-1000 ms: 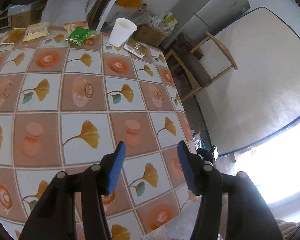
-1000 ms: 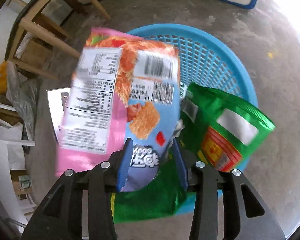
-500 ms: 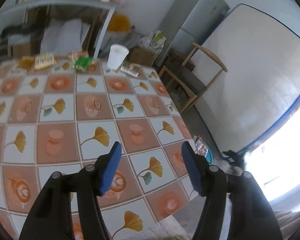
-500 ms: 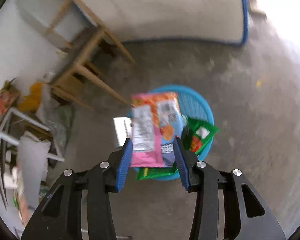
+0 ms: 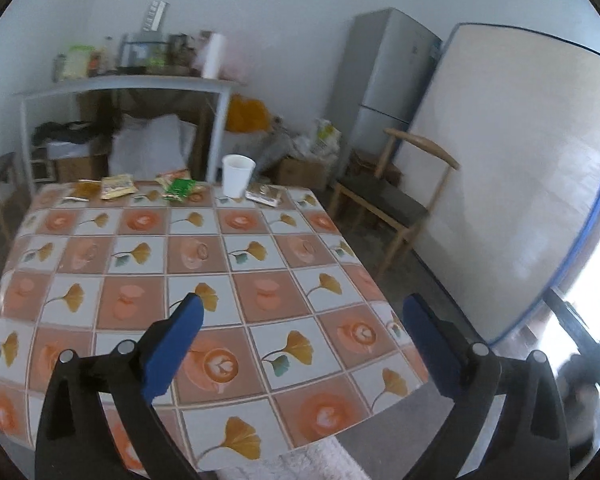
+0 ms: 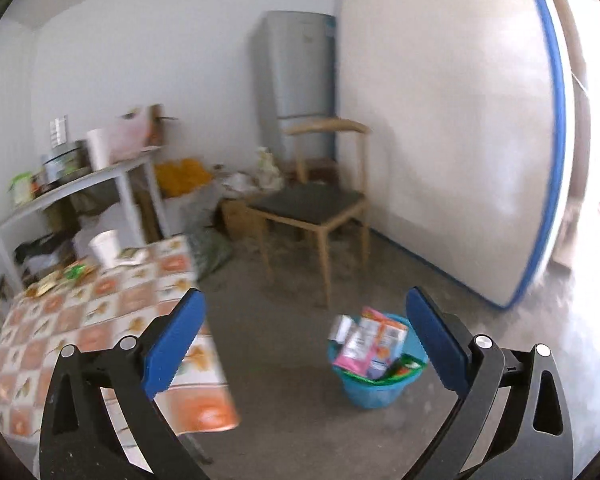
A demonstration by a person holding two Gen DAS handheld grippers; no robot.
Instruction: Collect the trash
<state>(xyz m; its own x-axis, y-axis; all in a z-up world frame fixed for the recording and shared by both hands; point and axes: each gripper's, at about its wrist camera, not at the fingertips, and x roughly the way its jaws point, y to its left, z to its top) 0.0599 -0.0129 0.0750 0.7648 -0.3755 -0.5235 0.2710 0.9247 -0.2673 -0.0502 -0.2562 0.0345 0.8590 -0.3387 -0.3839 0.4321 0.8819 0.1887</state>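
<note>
Along the far edge of the tiled table [image 5: 260, 292] lie trash items: a yellow packet [image 5: 117, 187], a green wrapper [image 5: 179, 187], a white paper cup [image 5: 237, 175] and a silvery packet [image 5: 268, 195]. My left gripper [image 5: 300, 320] hovers over the near side of the table, its jaws opening wide with nothing between them. On the floor stands a blue basket [image 6: 374, 384] with a pink snack bag [image 6: 370, 344] and green packets inside. My right gripper [image 6: 304, 320] is high above the floor, well short of the basket, its jaws opening with nothing between them.
A wooden chair [image 6: 320, 208] stands beyond the basket, in front of a grey fridge [image 6: 300, 80]. A large mattress [image 6: 440, 120] leans on the right wall. A white shelf table [image 5: 128, 88] with clutter and bags under it stands behind the tiled table.
The right gripper let go of the pink snack bag into the basket, rose and swung up toward the room with its jaws spreading. The left gripper pulled back, tilted up and spread its jaws.
</note>
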